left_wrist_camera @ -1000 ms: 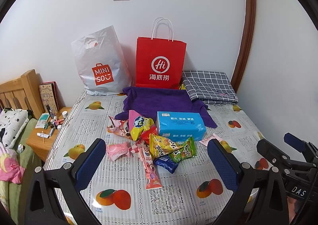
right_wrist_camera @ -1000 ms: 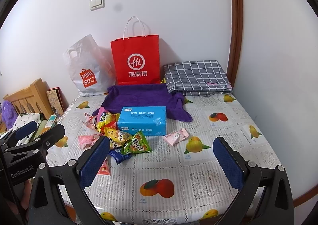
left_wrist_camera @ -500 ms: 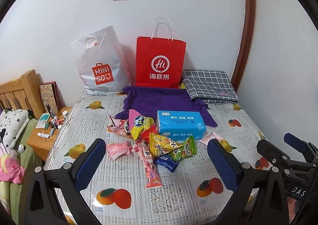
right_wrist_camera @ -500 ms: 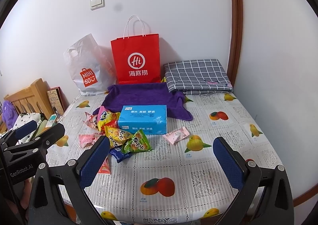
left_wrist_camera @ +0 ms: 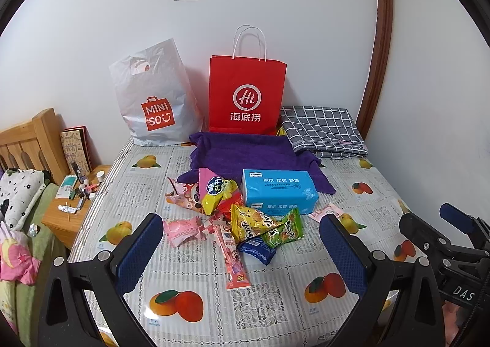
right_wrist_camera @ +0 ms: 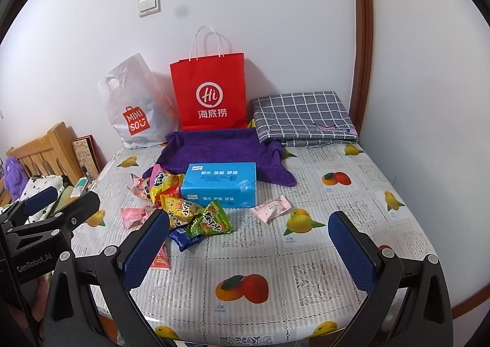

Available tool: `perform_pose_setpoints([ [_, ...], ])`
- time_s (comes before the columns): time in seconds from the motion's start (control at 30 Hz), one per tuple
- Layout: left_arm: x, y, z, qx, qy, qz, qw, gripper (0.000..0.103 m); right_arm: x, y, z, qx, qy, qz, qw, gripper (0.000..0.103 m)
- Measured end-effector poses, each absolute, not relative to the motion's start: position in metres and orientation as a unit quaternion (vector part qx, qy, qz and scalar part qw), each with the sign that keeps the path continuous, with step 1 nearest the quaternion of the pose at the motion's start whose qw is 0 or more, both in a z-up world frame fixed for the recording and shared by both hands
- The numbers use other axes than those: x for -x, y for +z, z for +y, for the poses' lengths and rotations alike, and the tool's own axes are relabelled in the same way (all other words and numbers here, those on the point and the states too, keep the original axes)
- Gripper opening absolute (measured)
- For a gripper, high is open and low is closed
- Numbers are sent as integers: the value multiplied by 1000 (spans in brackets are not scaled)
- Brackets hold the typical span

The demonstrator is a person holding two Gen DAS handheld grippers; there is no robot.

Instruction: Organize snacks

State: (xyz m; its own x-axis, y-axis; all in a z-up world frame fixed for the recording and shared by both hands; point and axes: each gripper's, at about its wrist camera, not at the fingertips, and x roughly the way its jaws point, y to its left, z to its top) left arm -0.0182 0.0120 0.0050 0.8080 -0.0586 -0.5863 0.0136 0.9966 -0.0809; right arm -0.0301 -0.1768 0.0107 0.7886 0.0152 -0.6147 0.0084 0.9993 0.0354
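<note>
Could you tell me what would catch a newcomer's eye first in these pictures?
Probably the bright red paper bag standing against the back wall, beside a white Miniso plastic bag. Next, the jumble of colourful snack packets mid-table, left of a blue tissue pack that lies partly on a purple towel.

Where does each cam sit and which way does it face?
Left wrist: on the left gripper, above the table's near edge, facing the snack pile and back wall; its own open blue fingers show, with the right gripper at the right edge.
Right wrist: on the right gripper, further right, same heading; its open fingers show, with the left gripper at the left edge.
Shared: snack pile, blue tissue pack, red bag, white bag, purple towel.
</note>
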Motion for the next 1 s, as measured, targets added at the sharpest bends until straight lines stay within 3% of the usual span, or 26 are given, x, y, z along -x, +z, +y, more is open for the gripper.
perform_pose_setpoints([
  [0.6,10,1,15,29,-20,314,949,102,28,11,-175,-11,8,317,948,102],
  [1.0,-37,-36,34,34,-2,353,935,102,-8,-14,-181,2,13,330,944,101],
])
